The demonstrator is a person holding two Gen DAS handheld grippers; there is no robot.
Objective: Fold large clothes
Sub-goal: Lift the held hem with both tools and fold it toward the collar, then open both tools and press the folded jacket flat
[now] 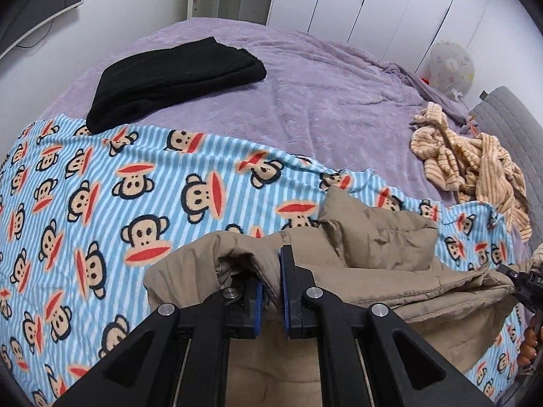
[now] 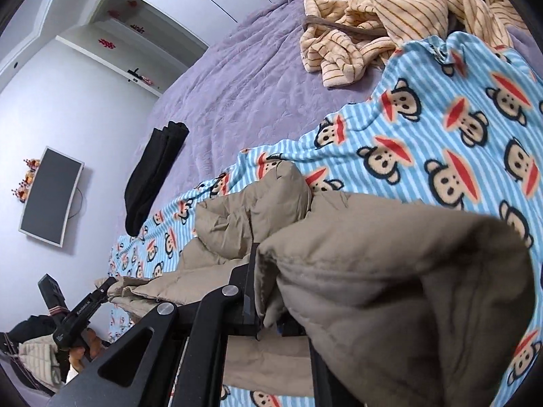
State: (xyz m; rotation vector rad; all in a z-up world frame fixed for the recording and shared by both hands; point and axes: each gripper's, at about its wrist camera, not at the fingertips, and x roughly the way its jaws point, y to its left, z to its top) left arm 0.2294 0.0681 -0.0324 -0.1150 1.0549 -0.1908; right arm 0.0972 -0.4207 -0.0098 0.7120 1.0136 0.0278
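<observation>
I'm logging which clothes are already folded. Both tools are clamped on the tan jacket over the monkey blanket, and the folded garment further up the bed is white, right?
Not white: the folded garment is black, as the left wrist view shows. The rest holds: the left tool and right tool grip the tan jacket over the monkey blanket.

my padded jacket point(image 1: 390, 271) sits on the monkey blanket point(image 1: 101, 203), folded sweater point(image 1: 176, 78) behind it to the left, crumpled striped robe point(image 1: 475, 166) off right, all on the bed point(image 1: 322, 101).
</observation>
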